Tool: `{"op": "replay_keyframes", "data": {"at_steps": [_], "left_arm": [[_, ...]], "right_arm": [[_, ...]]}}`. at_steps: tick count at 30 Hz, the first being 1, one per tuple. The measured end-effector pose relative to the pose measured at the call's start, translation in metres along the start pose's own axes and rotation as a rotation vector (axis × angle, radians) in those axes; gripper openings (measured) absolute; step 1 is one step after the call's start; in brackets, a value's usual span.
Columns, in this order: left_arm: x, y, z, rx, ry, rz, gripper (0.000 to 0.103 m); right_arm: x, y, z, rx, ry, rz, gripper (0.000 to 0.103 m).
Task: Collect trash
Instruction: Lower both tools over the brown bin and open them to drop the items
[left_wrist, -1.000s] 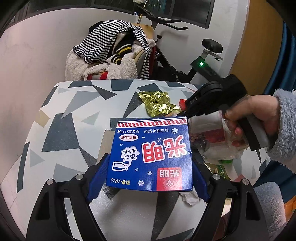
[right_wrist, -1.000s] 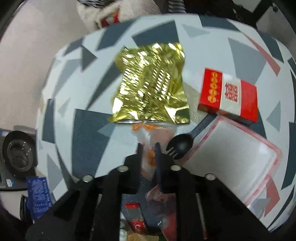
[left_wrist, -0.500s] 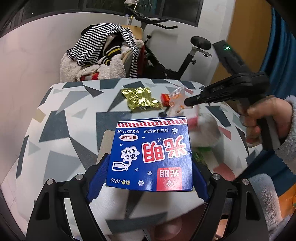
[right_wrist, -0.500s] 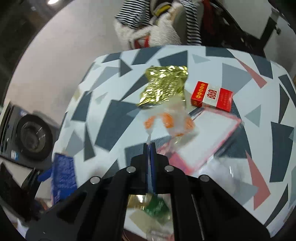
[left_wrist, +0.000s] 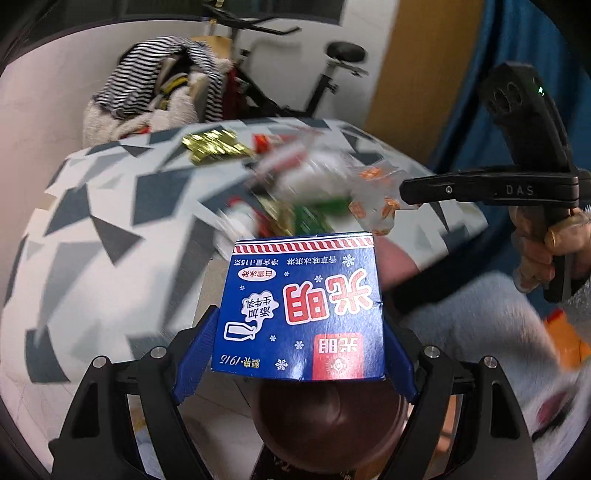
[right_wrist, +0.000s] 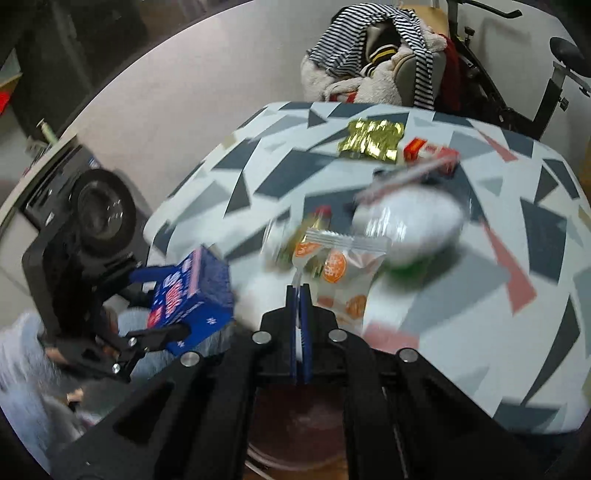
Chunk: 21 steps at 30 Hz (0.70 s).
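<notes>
My left gripper (left_wrist: 297, 354) is shut on a blue milk-ice carton (left_wrist: 301, 306) and holds it above a dark brown bin (left_wrist: 328, 421) below the table edge. The carton also shows in the right wrist view (right_wrist: 192, 291). My right gripper (right_wrist: 300, 295) is shut on a clear wrapper with orange prints (right_wrist: 338, 269), held in the air past the table's near edge; the wrapper also shows in the left wrist view (left_wrist: 375, 201). The bin rim (right_wrist: 295, 417) lies under the right gripper.
On the patterned table (right_wrist: 535, 258) lie a gold foil bag (right_wrist: 373, 140), a red and white box (right_wrist: 430, 153), a white tray and blurred wrappers (right_wrist: 410, 218). A chair piled with clothes (right_wrist: 373, 66) and an exercise bike (left_wrist: 325, 74) stand behind.
Both grippers have pulled back from the table toward the bin. The right gripper lifted the clear wrapper off the table and carried it to the near edge. The carton stays held.
</notes>
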<state>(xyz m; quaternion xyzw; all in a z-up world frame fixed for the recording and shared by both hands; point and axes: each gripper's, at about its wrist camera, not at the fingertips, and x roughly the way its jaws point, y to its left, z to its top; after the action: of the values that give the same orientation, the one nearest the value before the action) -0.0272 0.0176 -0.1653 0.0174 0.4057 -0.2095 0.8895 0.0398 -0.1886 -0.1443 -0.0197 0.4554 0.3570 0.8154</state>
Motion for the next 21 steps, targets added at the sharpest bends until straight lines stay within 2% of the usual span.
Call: {"op": "replay_keyframes", "data": {"at_steps": [3,6,10,14,17,21], "left_arm": [[0.013,-0.019,-0.028,0.050,0.060,-0.016,0.079],[0.031,-0.031,-0.053,0.077,0.124,-0.024,0.079],[0.057,-0.038,-0.073,0.114,0.200,-0.022,0.079],[0.092,-0.043,-0.081,0.144,0.302,-0.025,0.079],[0.113,-0.042,-0.088,0.164,0.347,-0.023,0.079],[0.141,-0.029,-0.100,0.137,0.415,-0.009,0.079]], "right_arm": [[0.006,0.007,-0.036,0.017,0.035,0.040,0.006],[0.023,0.012,-0.071,0.035,0.113,0.078,0.006],[0.048,0.007,-0.100,0.070,0.176,0.058,0.006],[0.069,-0.008,-0.118,0.172,0.199,0.056,0.006],[0.085,-0.018,-0.127,0.224,0.232,0.049,0.006],[0.096,-0.030,-0.131,0.271,0.252,0.040,0.006]]}}
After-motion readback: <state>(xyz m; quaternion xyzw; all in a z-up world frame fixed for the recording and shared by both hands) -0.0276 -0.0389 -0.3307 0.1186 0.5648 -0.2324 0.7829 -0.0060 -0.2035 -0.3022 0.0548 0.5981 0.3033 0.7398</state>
